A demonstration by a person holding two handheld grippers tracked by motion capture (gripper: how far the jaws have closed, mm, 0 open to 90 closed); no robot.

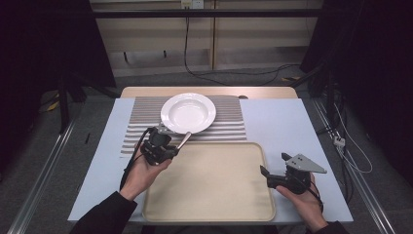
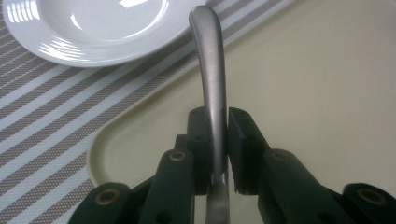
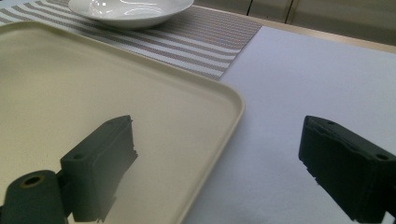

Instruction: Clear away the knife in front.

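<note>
Where matte jaws clamp it, the smooth metal handle (image 2: 214, 70) curves.

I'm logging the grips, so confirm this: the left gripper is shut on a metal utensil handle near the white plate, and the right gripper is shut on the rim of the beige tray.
Wrong about the right gripper: its jaws stand wide open, one over the beige tray, one over the table, gripping nothing, as the right gripper view shows. The left gripper is shut on the metal utensil handle near the white plate.

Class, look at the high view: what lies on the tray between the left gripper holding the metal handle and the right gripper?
Nothing: between the left gripper with the metal handle and the right gripper, the tray is bare in the high view.
</note>
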